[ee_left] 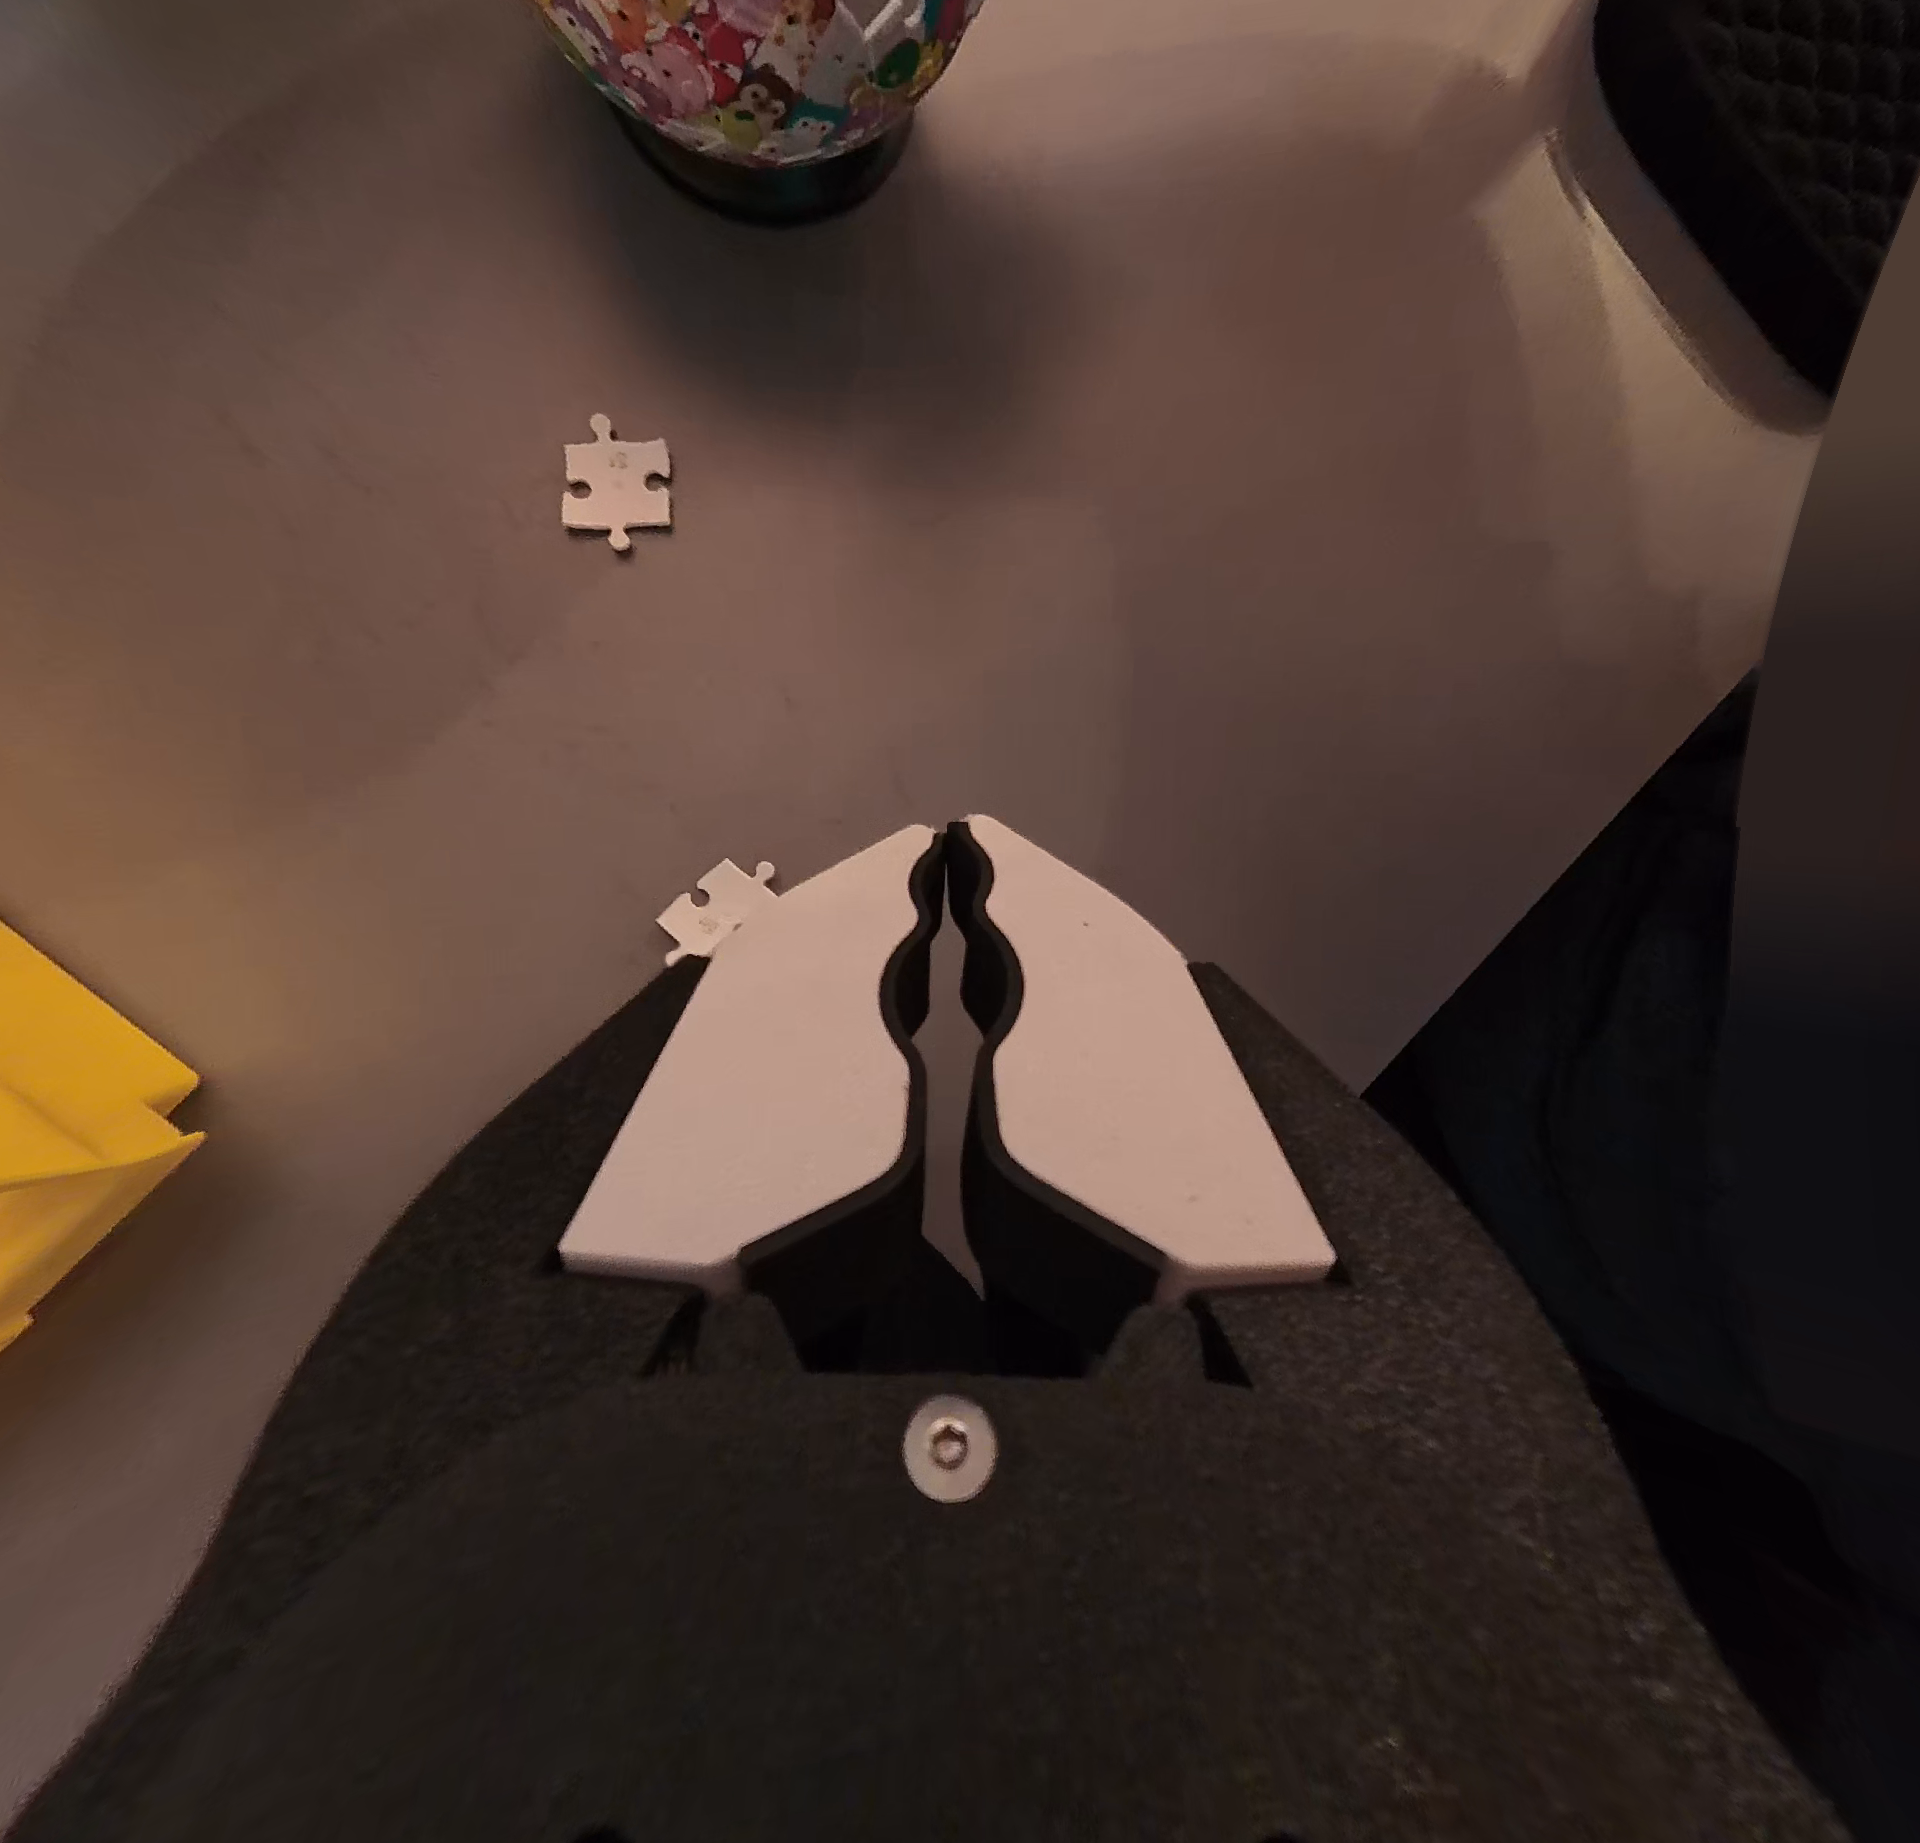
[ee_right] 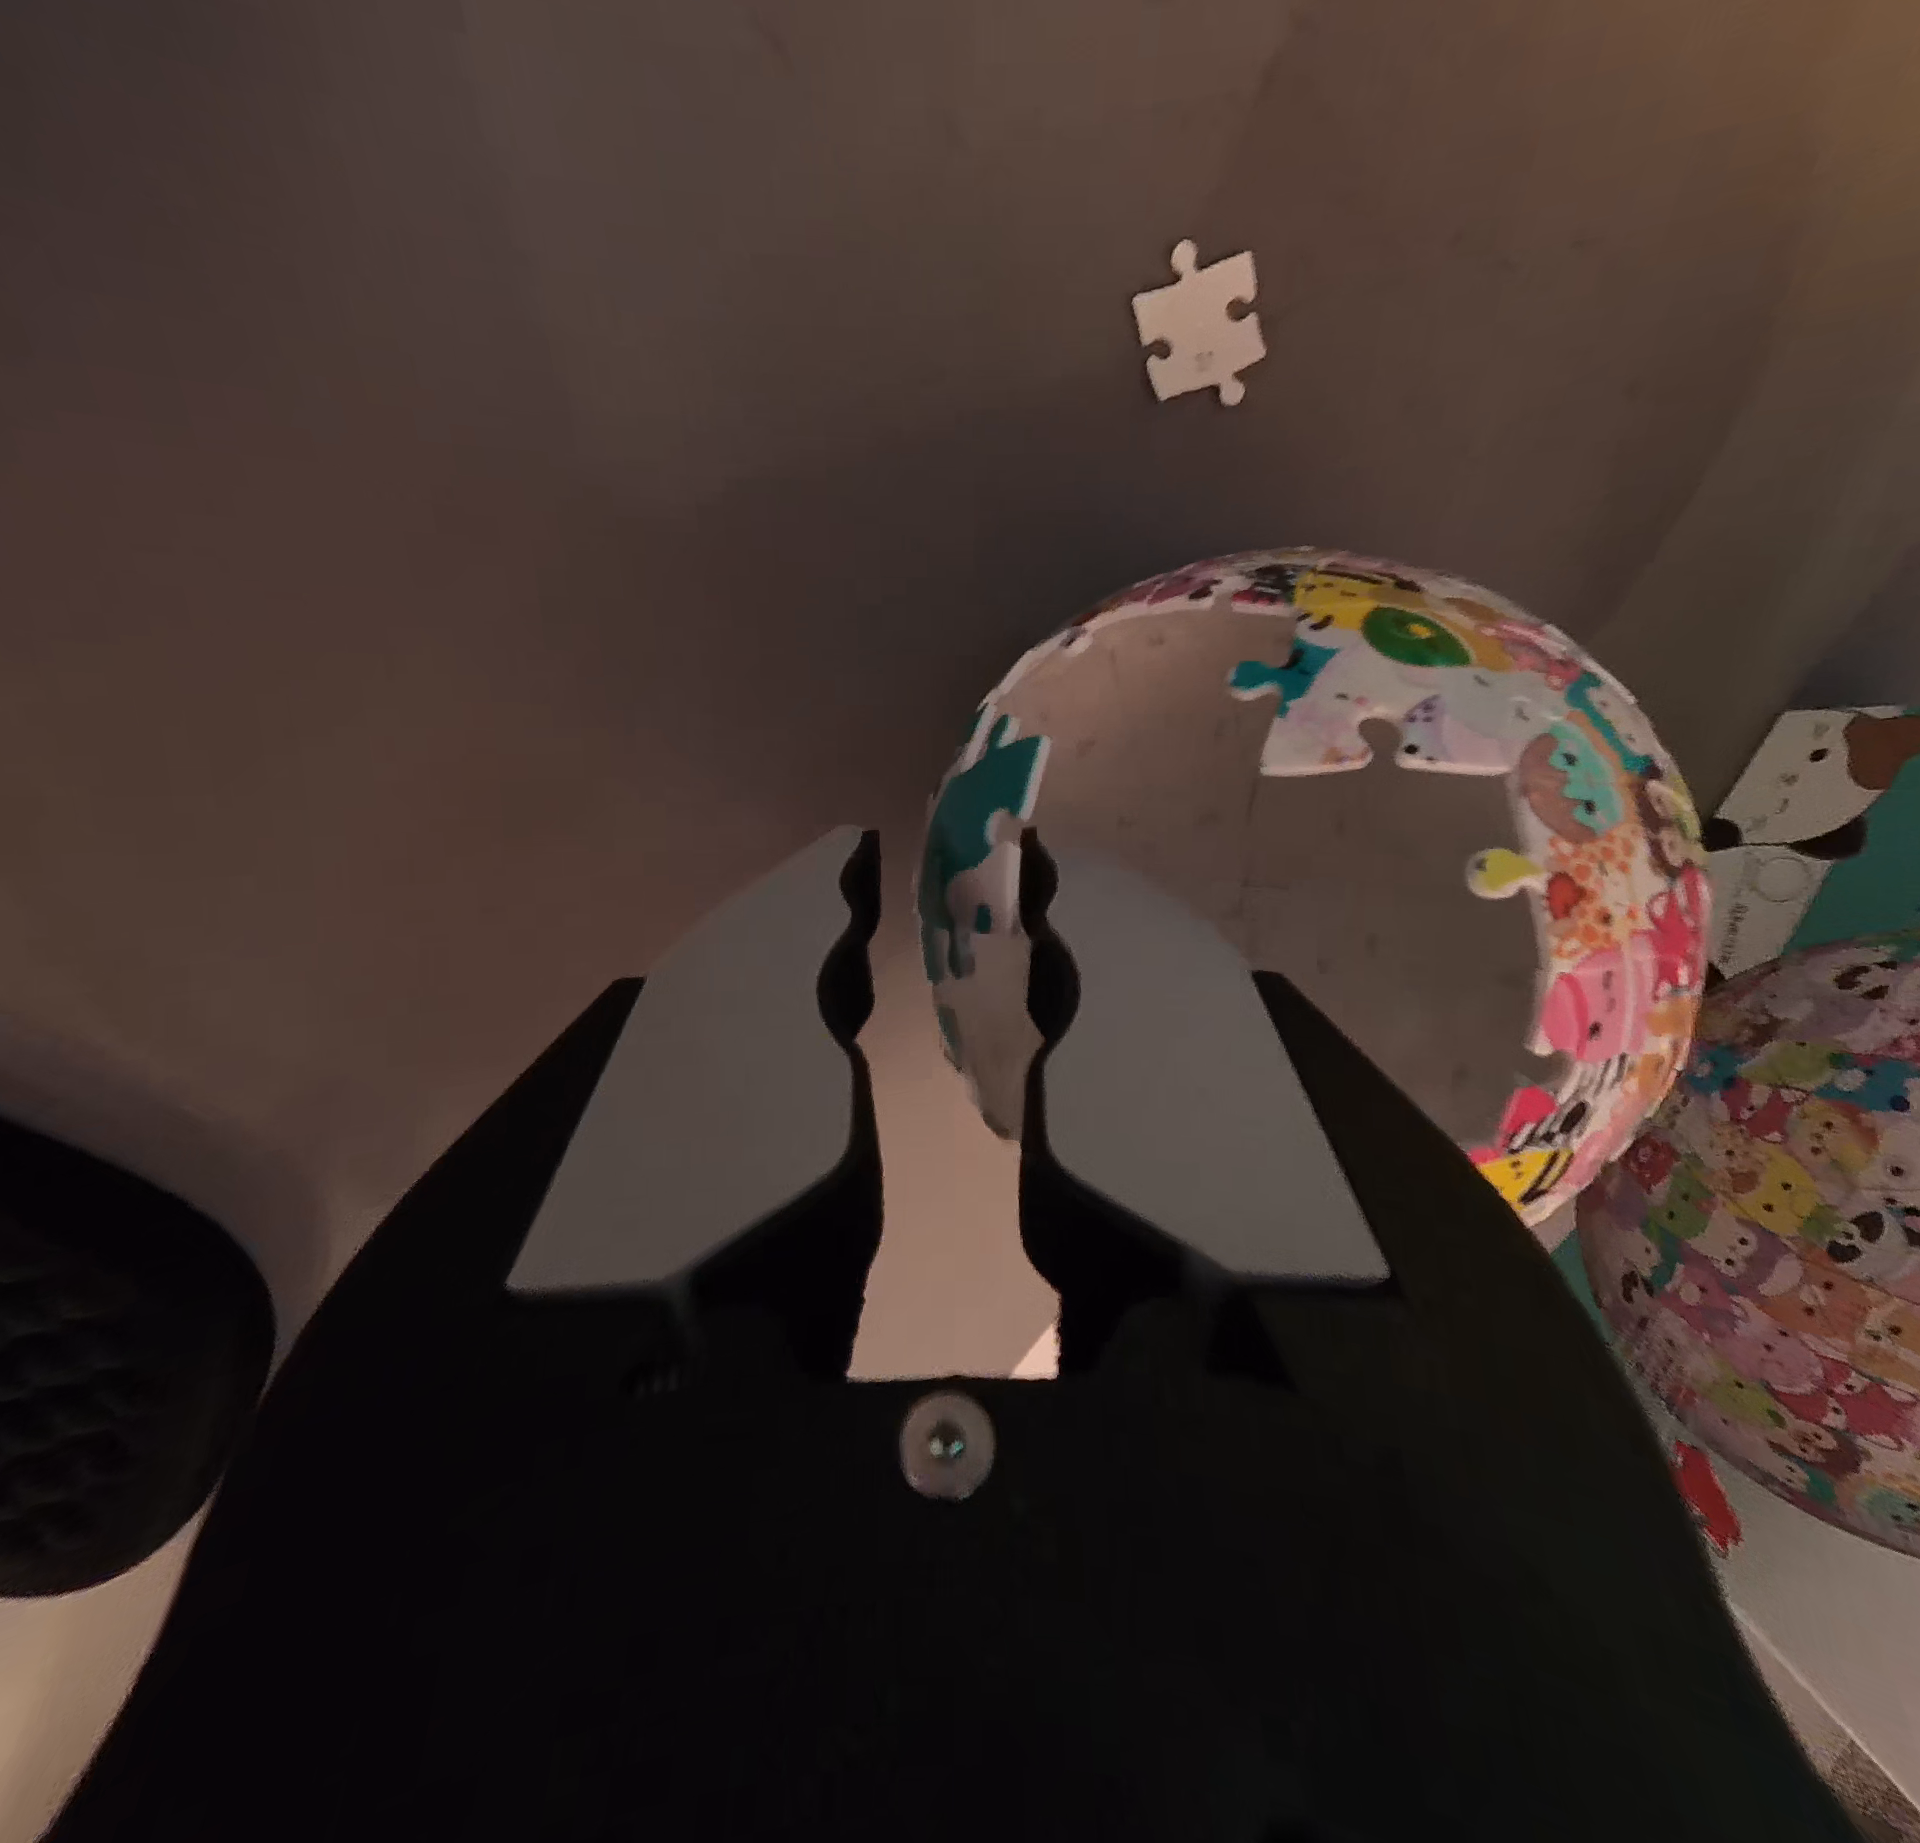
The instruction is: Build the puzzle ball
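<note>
The left gripper (ee_left: 951, 837), fingers pressed together and empty, hovers just right of a face-down puzzle piece (ee_left: 717, 908) half hidden by its left finger; a 2nd loose piece (ee_left: 617, 482) lies farther off, toward the puzzle ball (ee_left: 769, 37) on its dark stand at the far end of the grey tabletop (ee_left: 1143, 598). The right gripper (ee_right: 951, 843), fingers apart, straddles the rim of the ball's opening.

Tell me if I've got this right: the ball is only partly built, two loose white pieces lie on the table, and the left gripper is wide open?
Not quite. The left gripper is shut, its fingertips meeting, as the left wrist view shows. The rest holds: the puzzle ball has a large gap, and two loose pieces, one farther out and one beside the fingers, lie white side up on the table.
</note>
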`<act>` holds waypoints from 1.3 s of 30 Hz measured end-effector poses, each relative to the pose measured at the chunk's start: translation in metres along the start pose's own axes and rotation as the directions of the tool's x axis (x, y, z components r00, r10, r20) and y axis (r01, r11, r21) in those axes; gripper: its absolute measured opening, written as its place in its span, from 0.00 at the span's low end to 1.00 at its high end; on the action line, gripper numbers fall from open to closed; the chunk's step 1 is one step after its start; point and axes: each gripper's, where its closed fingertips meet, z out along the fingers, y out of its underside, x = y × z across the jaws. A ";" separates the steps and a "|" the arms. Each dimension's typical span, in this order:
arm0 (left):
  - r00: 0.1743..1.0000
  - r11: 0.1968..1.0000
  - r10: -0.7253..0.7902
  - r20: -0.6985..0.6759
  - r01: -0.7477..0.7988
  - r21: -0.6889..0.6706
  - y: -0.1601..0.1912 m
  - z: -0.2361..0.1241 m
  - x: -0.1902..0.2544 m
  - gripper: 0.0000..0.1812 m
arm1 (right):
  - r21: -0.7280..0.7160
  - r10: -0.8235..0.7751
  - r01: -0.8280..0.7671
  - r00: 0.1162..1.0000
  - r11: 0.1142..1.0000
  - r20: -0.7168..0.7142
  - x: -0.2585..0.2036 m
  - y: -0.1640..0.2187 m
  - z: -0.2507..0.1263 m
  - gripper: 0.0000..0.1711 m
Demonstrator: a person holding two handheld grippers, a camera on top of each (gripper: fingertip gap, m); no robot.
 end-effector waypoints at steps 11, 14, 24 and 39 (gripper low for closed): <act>1.000 1.000 0.000 -0.009 0.000 0.022 0.005 0.000 0.008 0.00 | 0.053 0.015 -0.009 0.992 0.999 -0.126 0.010 -0.006 0.000 0.16; 1.000 0.999 -0.013 -0.025 0.014 0.038 0.009 0.001 0.012 0.00 | 0.080 0.007 0.006 0.987 0.997 -0.159 0.010 -0.008 -0.006 0.16; 0.998 0.991 -0.054 -0.039 0.058 0.118 0.026 -0.009 0.015 0.00 | 0.338 0.134 0.067 0.832 0.939 -0.538 0.013 -0.014 -0.060 0.22; 0.992 0.978 -0.106 -0.072 0.117 0.171 0.047 -0.013 0.006 0.00 | 0.282 0.169 0.089 0.618 0.955 -0.768 0.018 -0.005 -0.029 0.34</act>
